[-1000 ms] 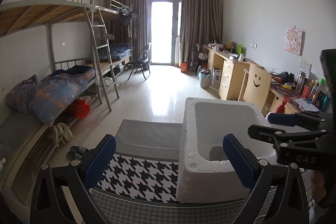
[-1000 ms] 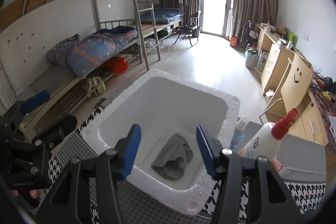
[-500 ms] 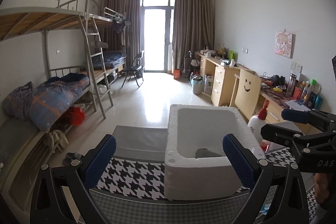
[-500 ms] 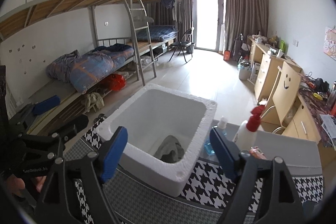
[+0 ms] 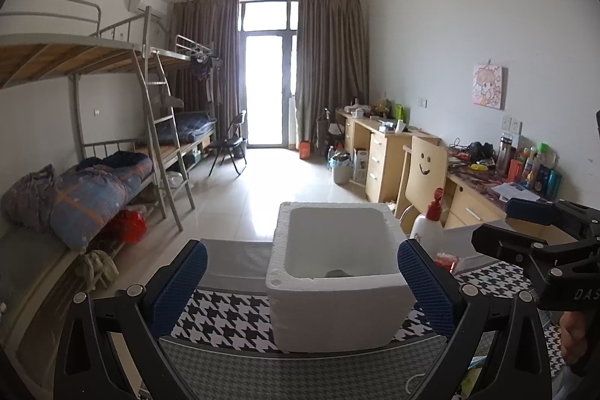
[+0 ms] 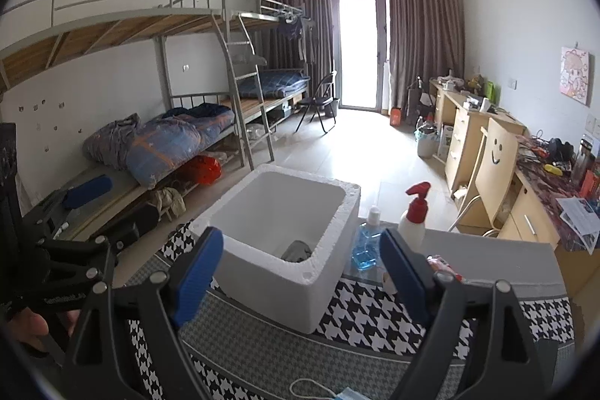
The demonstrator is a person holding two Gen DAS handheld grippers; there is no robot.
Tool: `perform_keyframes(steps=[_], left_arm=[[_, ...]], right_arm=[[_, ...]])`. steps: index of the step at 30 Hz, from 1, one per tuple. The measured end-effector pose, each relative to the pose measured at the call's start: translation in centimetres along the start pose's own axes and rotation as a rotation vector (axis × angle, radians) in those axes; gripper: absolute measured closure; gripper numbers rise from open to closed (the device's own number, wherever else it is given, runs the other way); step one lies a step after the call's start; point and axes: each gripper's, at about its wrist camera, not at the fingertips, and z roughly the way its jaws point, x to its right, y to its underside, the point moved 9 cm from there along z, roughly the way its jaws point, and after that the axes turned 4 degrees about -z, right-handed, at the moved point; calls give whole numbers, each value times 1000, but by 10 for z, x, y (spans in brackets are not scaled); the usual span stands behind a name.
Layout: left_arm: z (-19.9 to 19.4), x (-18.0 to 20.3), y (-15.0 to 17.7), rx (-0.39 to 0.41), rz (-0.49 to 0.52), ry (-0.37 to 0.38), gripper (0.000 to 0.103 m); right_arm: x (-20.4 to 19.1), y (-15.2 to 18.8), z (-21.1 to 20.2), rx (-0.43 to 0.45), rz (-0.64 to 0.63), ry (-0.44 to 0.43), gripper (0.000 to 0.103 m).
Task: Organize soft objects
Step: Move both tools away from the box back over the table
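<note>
Holding both tools back from the white foam box (image 6: 277,242), we have each pair of fingers spread wide with nothing between them: the left gripper (image 5: 300,282) and the right gripper (image 6: 300,272) alike. The box stands on the houndstooth cloth (image 6: 375,310), and a grey cloth (image 6: 296,250) lies crumpled on its floor, against the near wall toward the right corner. From the left wrist view only a sliver of it shows over the near rim, so we judge that piece already put away.

What the coming move turns on is the next soft thing. A light blue face mask (image 6: 348,394) with its white loop lies at the very near edge of the table, below and slightly right of the right gripper, nearer to it than to the left. We cannot tell its long axis, since most of it is cut off. A spray bottle (image 6: 412,216) and a blue bottle (image 6: 365,242) stand just right of the box.
</note>
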Motion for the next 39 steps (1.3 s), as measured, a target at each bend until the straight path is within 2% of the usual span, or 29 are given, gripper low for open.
perform_keyframes(steps=[6,18,25,39], left_arm=[[-13,9,7,12,10,28,1],[-41,35,18,46,36,102,1],[-51,47,27,61,46,126,1],[-61,70,43,62,56,198,1]], right_arm=[[7,10,-19,34,6,30,10],[19,25,-51,85,29,53,10],[23,38,-66,119,26,91,7],[43,62,-89,138,88,129,6]])
